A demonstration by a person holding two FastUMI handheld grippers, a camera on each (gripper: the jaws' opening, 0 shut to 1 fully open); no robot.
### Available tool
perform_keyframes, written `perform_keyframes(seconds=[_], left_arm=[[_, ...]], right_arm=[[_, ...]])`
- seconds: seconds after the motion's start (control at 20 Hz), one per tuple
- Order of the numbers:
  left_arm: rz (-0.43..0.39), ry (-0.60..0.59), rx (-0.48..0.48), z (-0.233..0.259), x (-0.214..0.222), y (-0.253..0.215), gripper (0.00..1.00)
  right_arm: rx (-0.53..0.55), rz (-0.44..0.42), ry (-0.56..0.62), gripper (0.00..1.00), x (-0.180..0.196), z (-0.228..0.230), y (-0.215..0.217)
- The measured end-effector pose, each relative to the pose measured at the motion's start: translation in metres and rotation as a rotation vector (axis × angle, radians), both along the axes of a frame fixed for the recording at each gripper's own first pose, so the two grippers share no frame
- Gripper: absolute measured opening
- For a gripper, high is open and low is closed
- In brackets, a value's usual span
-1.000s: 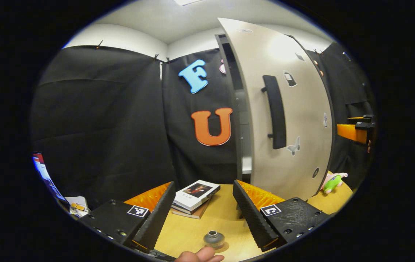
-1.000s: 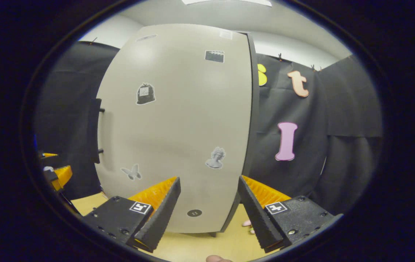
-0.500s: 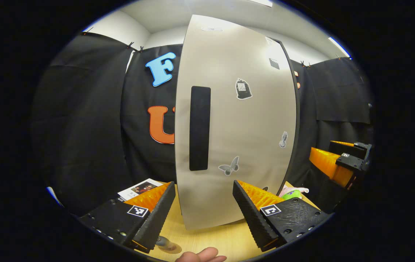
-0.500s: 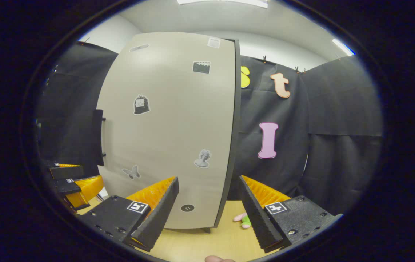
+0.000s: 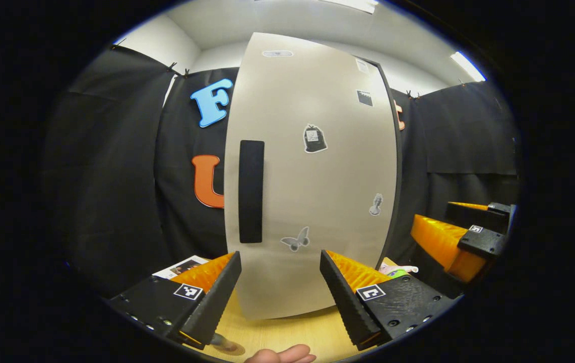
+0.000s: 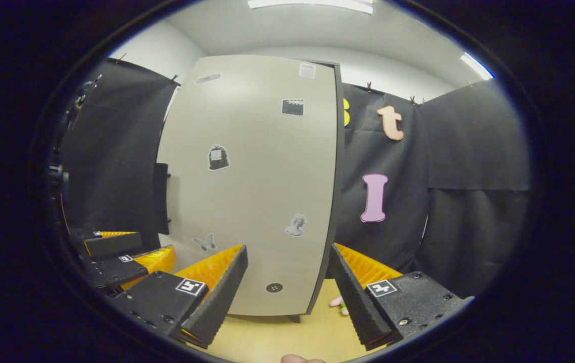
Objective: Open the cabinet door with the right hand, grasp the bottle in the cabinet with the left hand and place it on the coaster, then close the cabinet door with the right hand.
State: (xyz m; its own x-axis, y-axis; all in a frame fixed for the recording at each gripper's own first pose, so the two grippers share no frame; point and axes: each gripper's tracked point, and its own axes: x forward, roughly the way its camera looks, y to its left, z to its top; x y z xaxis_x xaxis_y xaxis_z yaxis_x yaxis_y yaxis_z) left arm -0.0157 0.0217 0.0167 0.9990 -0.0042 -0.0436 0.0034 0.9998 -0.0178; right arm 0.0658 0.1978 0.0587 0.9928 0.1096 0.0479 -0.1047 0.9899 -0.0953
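The beige cabinet door (image 5: pixel 327 181) with its black handle (image 5: pixel 251 191) stands shut in front of both grippers. In the left gripper view my left gripper (image 5: pixel 279 253) is open and holds nothing. The bottle (image 5: pixel 219 341) stands on the round coaster (image 5: pixel 234 348) at the bottom edge, half hidden behind the left finger. My right gripper (image 5: pixel 431 218) hangs open farther right, clear of the door. In the right gripper view the right gripper (image 6: pixel 288 248) is open before the door (image 6: pixel 262 191), with the left gripper (image 6: pixel 152 245) low at the left.
The cabinet stands on a wooden table (image 5: pixel 287 330). A book (image 5: pixel 181 265) lies left of the cabinet. A green and pink plush toy (image 5: pixel 397 271) lies at the cabinet's right foot, toy (image 6: pixel 340 302). A person's thumb (image 5: pixel 282 355) shows at the bottom edge.
The door was ajar a second ago and now sits shut. The left gripper view swung from the bottle and book round to the door front. The right gripper drew back from the door.
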Motion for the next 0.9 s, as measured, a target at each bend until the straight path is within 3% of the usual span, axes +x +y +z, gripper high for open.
perform_keyframes(seconds=[0.2,0.9], left_arm=[[0.033,-0.039,0.054,0.009,-0.008,0.007,0.95],[-0.003,-0.026,-0.04,0.004,-0.004,0.008,0.95]], right_arm=[[-0.013,0.049,-0.008,1.0,-0.006,-0.003,0.013],[0.043,0.049,0.066,1.0,-0.01,-0.023,-0.006]])
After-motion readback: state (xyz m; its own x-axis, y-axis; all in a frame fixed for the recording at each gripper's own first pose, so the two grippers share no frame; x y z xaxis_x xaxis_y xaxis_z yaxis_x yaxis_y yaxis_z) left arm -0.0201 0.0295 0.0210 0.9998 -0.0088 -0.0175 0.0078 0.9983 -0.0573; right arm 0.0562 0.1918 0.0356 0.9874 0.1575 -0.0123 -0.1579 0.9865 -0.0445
